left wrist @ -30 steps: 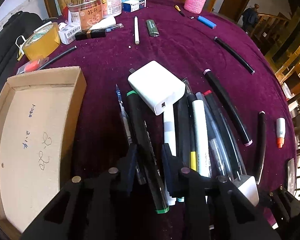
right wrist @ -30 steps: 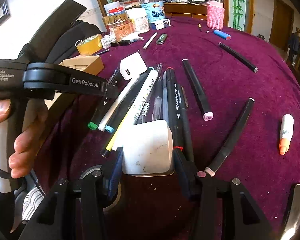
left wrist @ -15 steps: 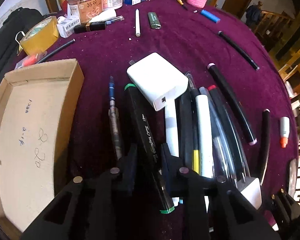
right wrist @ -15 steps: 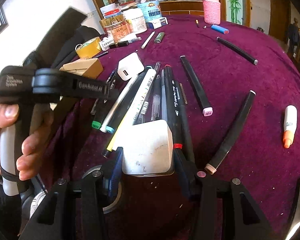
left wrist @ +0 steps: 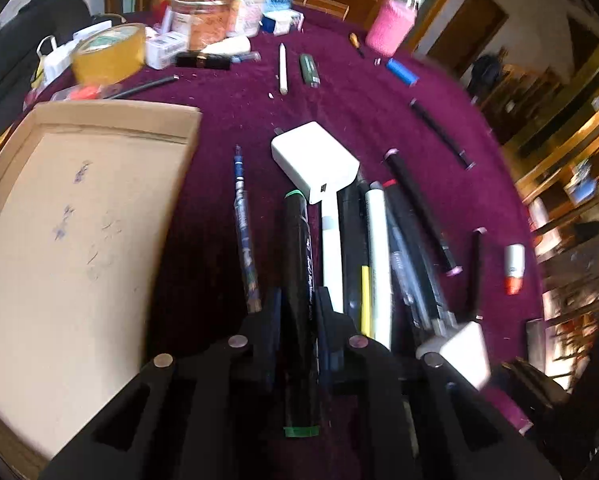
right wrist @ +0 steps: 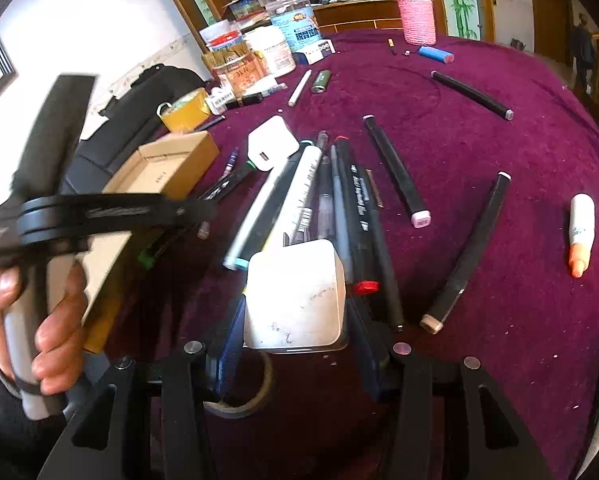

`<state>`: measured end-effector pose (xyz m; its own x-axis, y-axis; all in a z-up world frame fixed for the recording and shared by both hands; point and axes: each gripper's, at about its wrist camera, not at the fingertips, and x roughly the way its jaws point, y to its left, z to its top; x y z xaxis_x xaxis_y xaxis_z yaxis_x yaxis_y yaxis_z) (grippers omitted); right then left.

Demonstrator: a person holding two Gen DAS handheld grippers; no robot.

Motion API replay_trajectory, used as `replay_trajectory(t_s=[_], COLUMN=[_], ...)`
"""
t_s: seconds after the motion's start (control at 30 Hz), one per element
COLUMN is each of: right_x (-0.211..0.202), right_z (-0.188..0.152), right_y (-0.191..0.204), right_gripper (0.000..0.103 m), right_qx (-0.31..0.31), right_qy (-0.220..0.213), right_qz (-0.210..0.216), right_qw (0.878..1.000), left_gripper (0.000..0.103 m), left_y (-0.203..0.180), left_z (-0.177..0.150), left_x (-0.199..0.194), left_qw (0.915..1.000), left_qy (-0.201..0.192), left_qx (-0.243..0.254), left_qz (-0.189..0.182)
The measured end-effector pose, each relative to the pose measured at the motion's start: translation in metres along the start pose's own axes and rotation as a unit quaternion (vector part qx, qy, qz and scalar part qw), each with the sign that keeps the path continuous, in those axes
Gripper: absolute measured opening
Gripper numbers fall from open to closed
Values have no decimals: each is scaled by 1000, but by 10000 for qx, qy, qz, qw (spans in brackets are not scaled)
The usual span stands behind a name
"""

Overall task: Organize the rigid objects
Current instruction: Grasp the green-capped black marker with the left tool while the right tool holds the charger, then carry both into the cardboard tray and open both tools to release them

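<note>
Left wrist view: rides low and close behind the left gripper (left wrist: 297, 304), facing forward across the purple tablecloth (left wrist: 359, 108) toward the far jars; cardboard tray (left wrist: 71, 216) fills its left side.

Right wrist view: sits behind the right gripper (right wrist: 295, 312), close to the cloth, facing the same far end from further right.

Shared: the pen pile (left wrist: 375, 248) (right wrist: 323, 200), the white charger (left wrist: 315, 162) (right wrist: 273, 142), pink knitted bottle (left wrist: 391, 26) (right wrist: 415, 20). The right view also catches the left gripper's handle.
</note>
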<state>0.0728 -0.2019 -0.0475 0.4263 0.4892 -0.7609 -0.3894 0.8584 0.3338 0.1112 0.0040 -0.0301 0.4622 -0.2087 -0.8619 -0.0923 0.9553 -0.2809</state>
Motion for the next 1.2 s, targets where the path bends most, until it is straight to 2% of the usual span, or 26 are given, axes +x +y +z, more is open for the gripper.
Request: replay_trajectory(t_s=[0.03, 0.1, 0.2, 0.33, 0.47, 0.63, 0.87, 1.07, 1.2], right_x=[0, 2, 4, 3, 15, 36, 94, 111, 118], right_z=[0, 1, 3, 8, 14, 24, 25, 25, 24], right_y=[3, 10, 21, 45, 91, 151, 204, 231, 245], right_gripper=[52, 52, 52, 53, 53, 53, 53, 53, 53], right_qx=[-33, -20, 29, -22, -374, -930, -1336, -1852, -2133], right_qy=[-11, 16, 31, -2, 170, 342, 969, 1027, 1073], right_qz=[28, 62, 306, 711, 1076, 1327, 1262, 779, 666], right_qw=[10000, 10000, 9995, 9975, 9933, 9862, 9782, 9742, 9688], left_gripper=[15, 15, 15, 15, 16, 16, 16, 16, 16], left_y=[3, 9, 17, 46, 81, 131, 166, 178, 183], left_z=[-4, -12, -21, -28, -33, -43, -52, -55, -54], left_x=[-6, -21, -44, -69, -84, -95, -89, -84, -82], left_qw=[10000, 9997, 9988, 9971, 9942, 9888, 9841, 9829, 9828], left_qy=[-33, -138, -412, -554, -683, -759, -636, -557, -531], left_qx=[-33, -123, -189, -455, -816, -1277, -1569, -1646, -1647], left_qz=[40, -157, -199, -263, -141, 148, 534, 615, 640])
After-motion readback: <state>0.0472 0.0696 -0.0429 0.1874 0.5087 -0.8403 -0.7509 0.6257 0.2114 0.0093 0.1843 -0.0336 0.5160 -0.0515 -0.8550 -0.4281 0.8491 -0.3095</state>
